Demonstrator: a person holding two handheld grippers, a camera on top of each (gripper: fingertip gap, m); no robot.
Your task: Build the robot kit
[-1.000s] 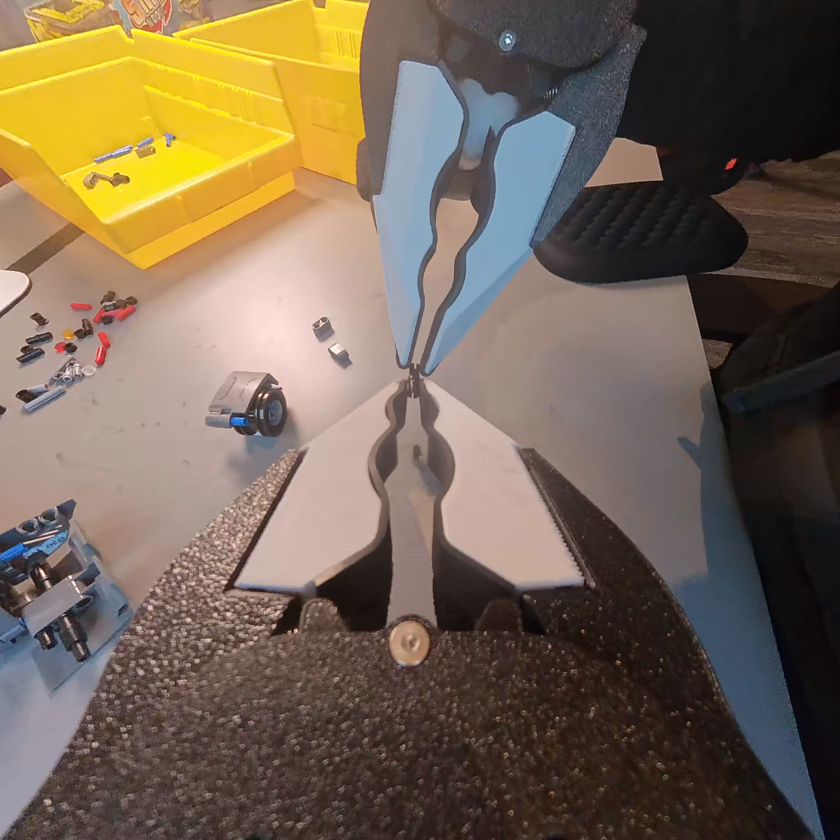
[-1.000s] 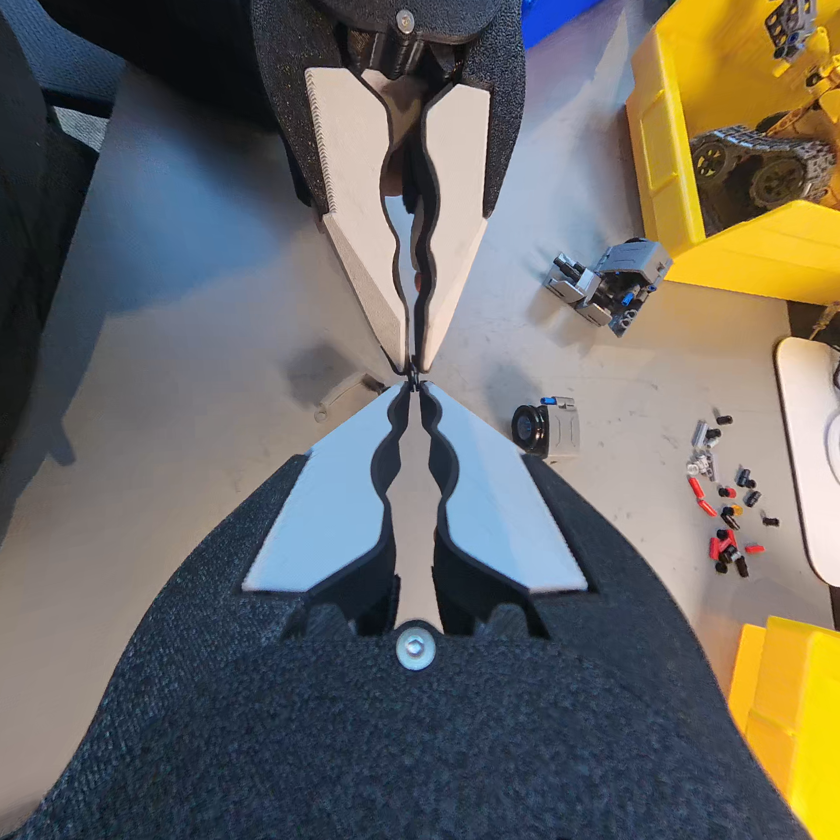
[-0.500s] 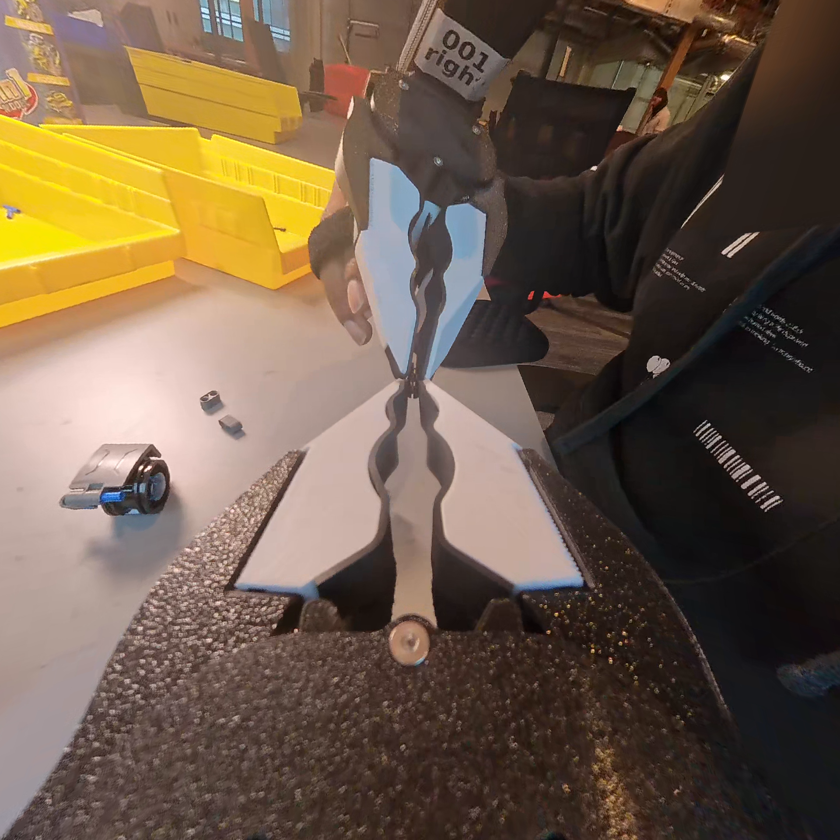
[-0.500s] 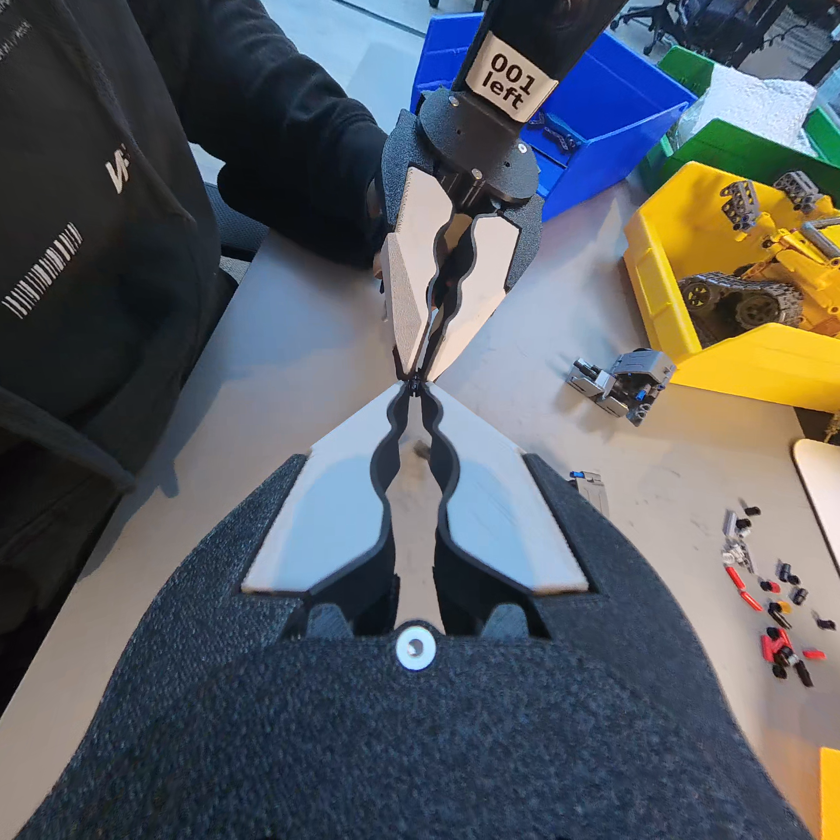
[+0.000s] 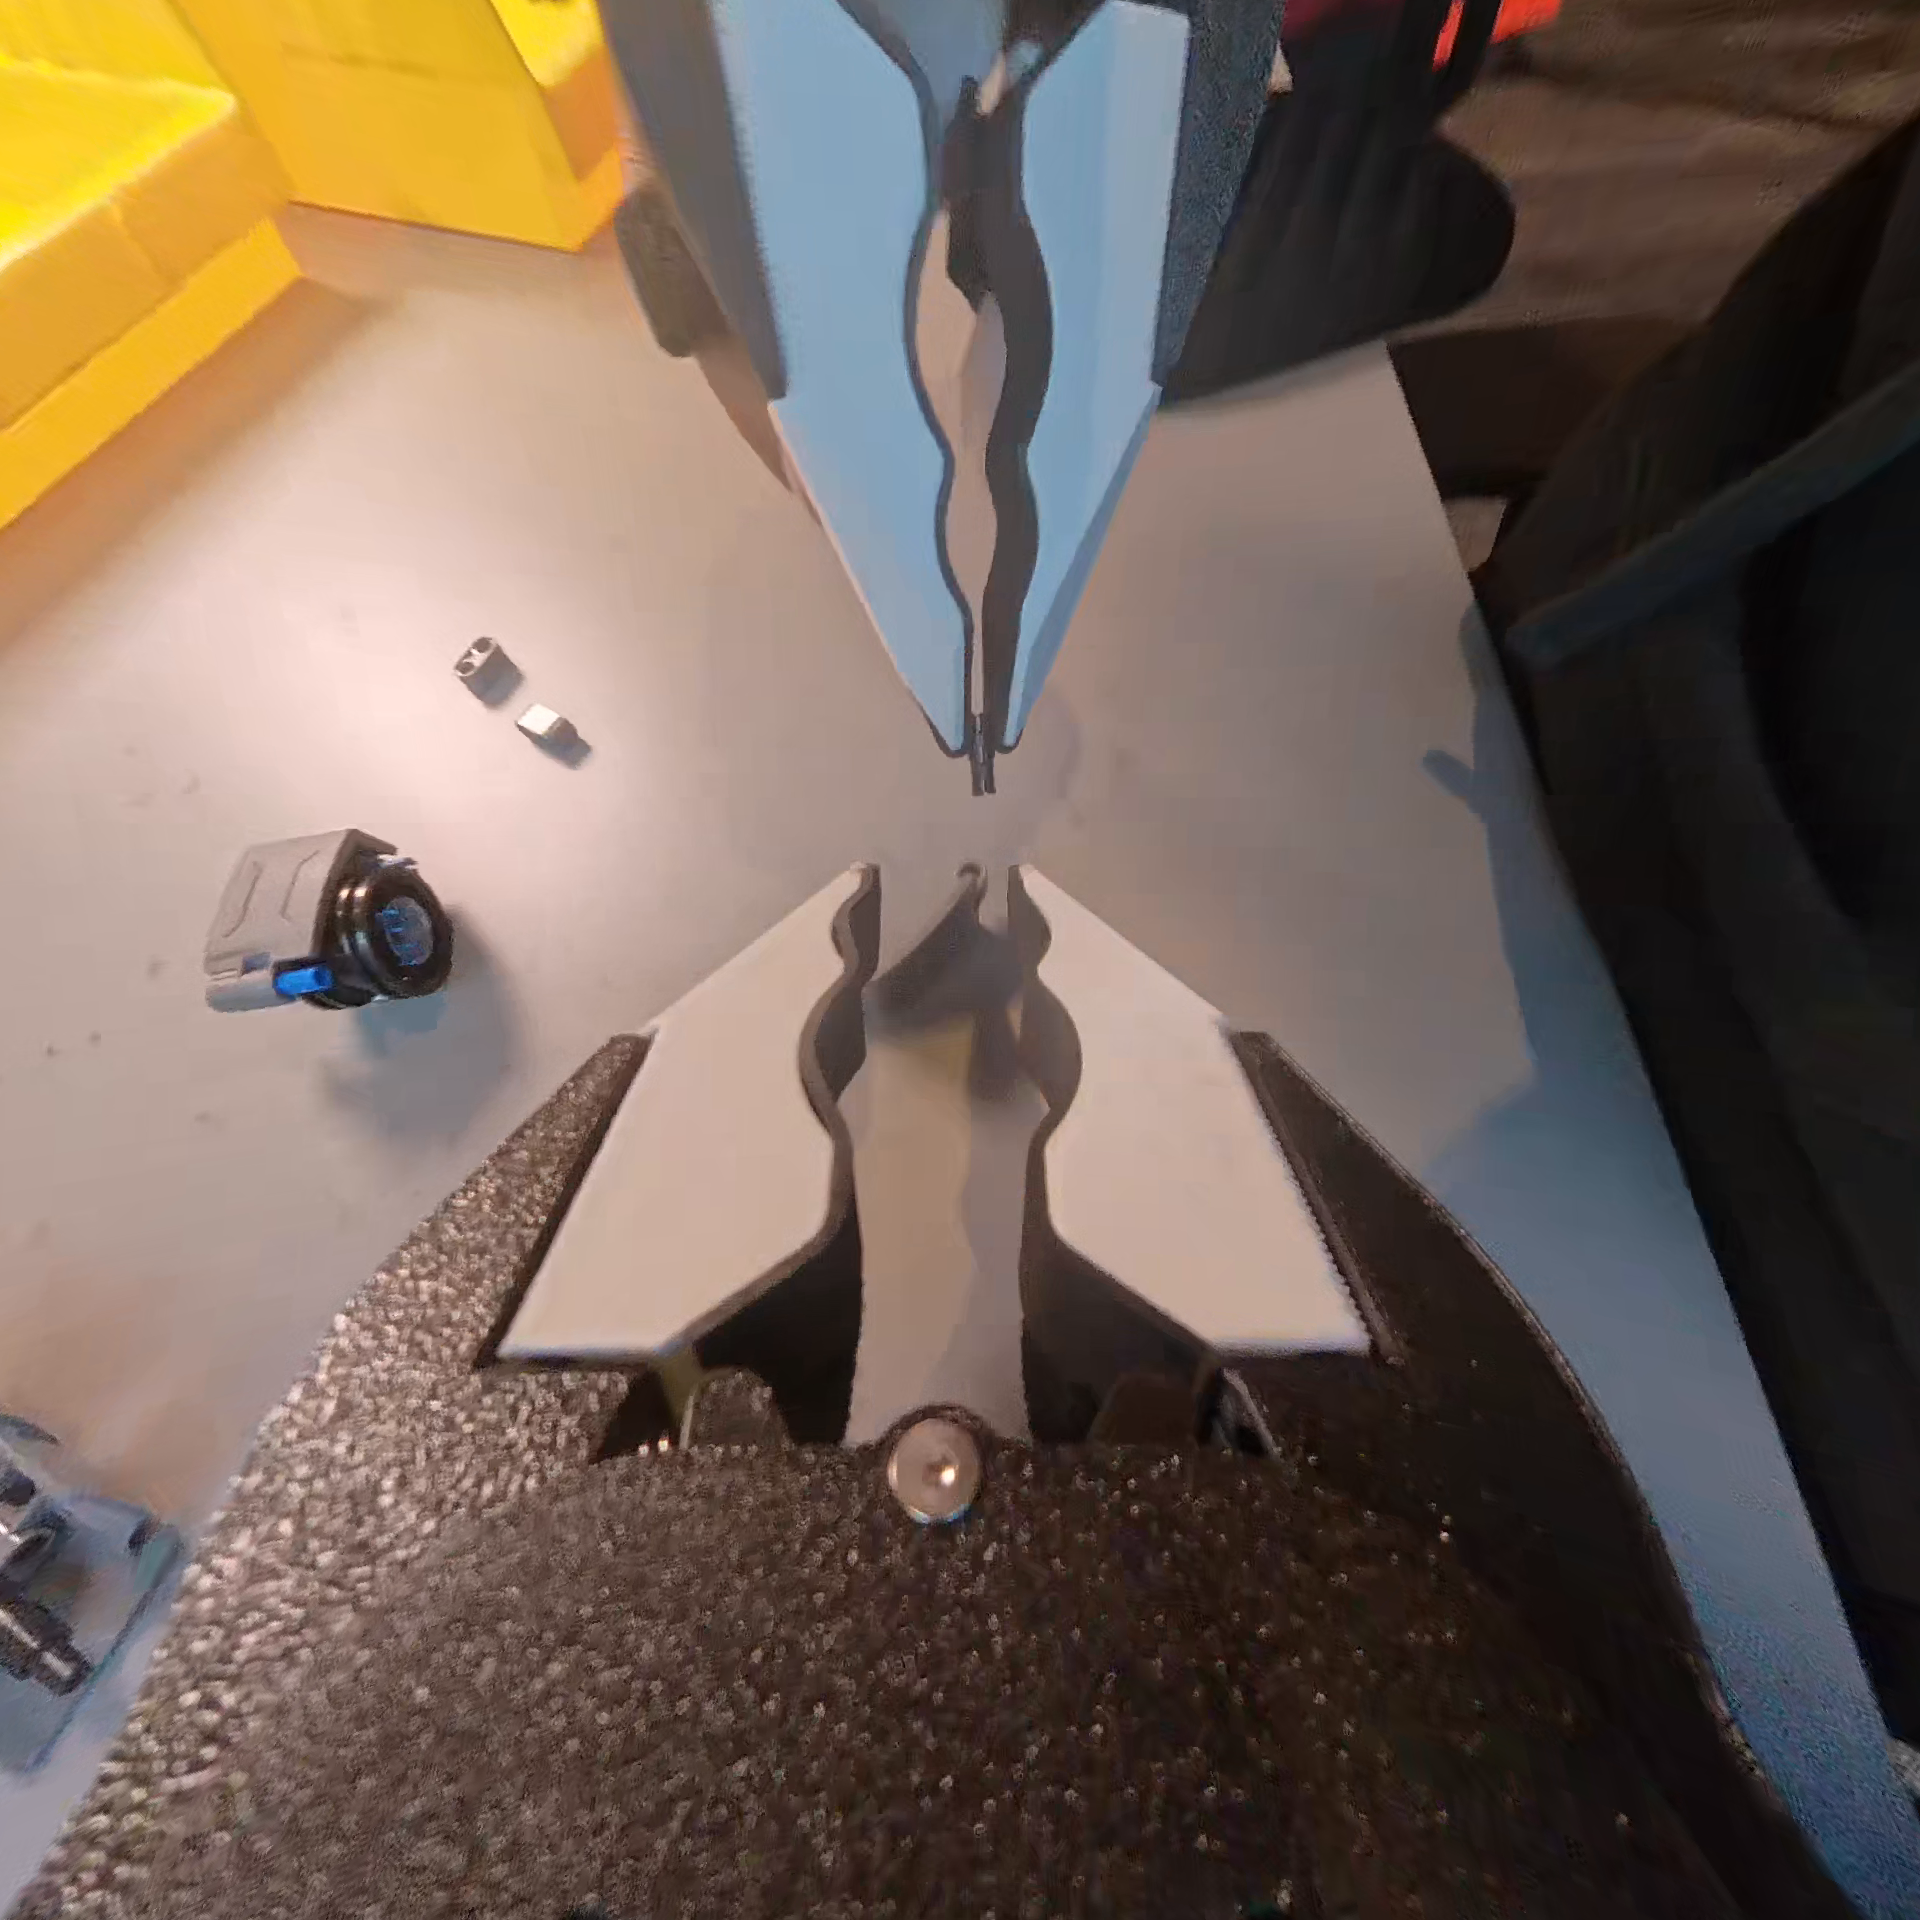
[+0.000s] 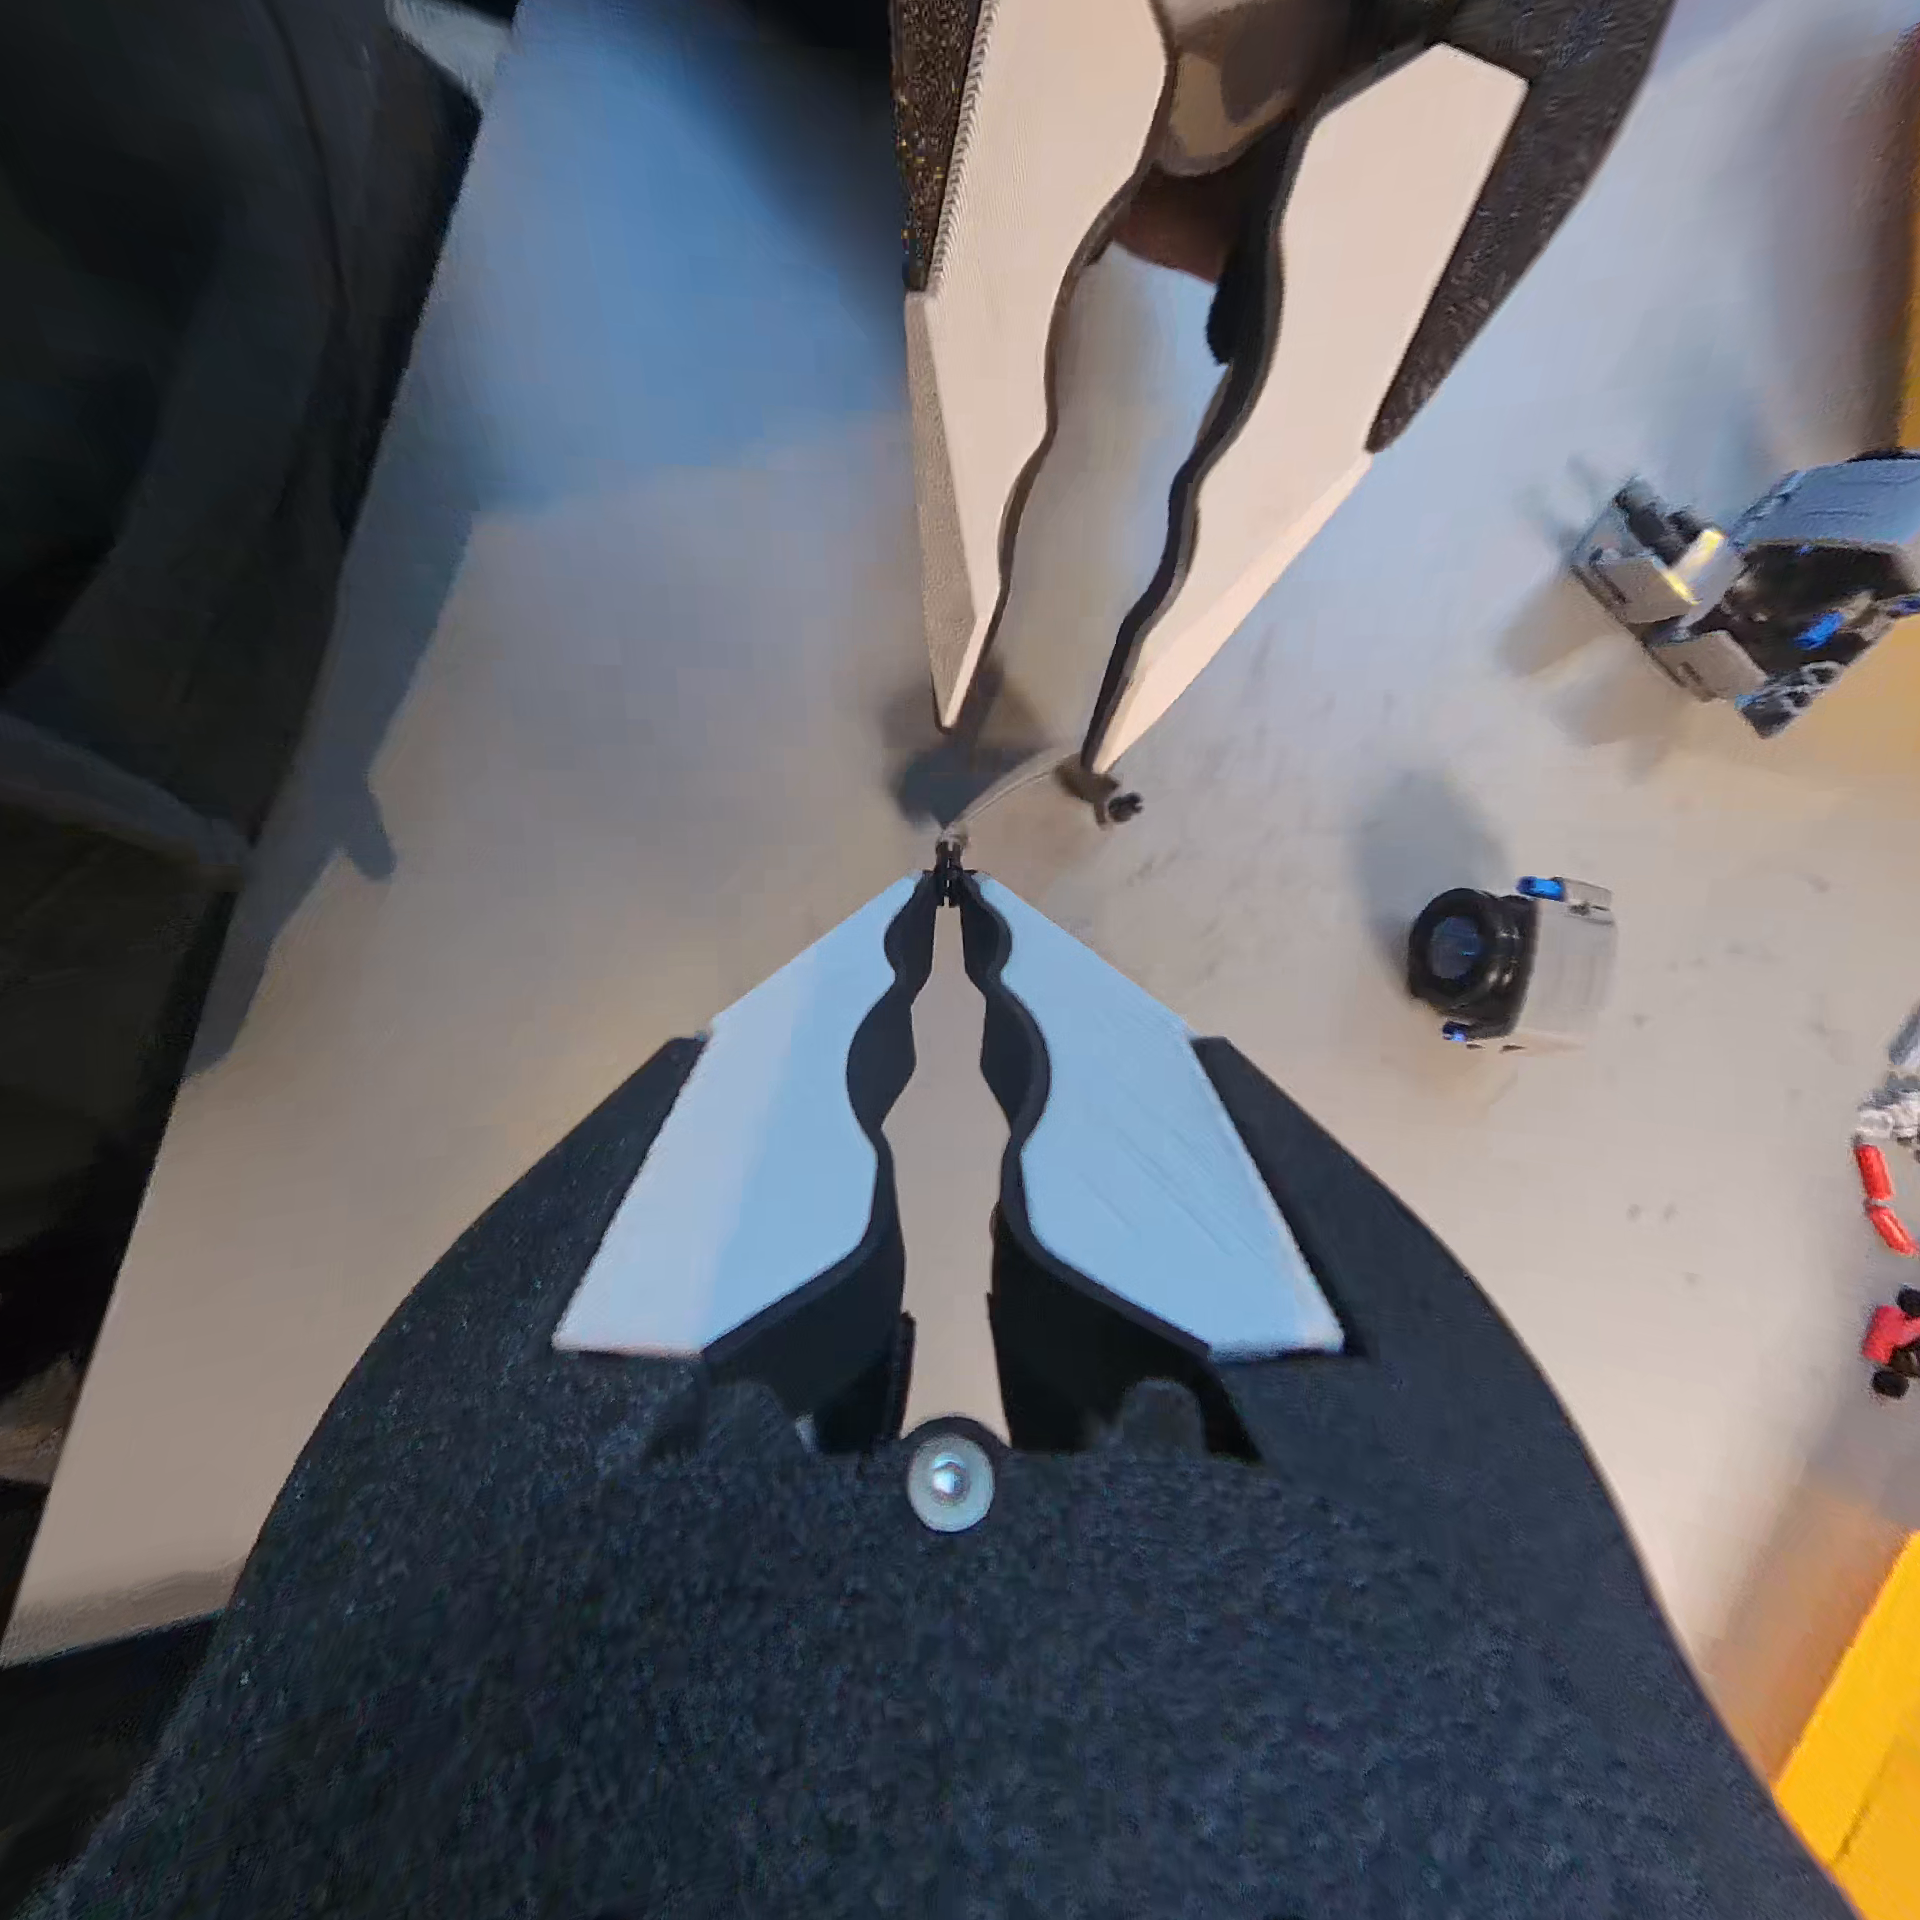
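- Two grippers face each other, tips near, above the grey table [image 5: 312, 727].
- Right gripper [image 6: 948, 883] — jaws closed on a small black pin [image 6: 948, 860] at their very tips.
- Left gripper [image 5: 943, 878] — jaws narrowly apart, clamping nothing; a second black pin [image 6: 1112, 802] sits by one fingertip, and I cannot tell if they touch.
- Black wheel on a grey block [image 5: 353, 935] lies apart, to the left.
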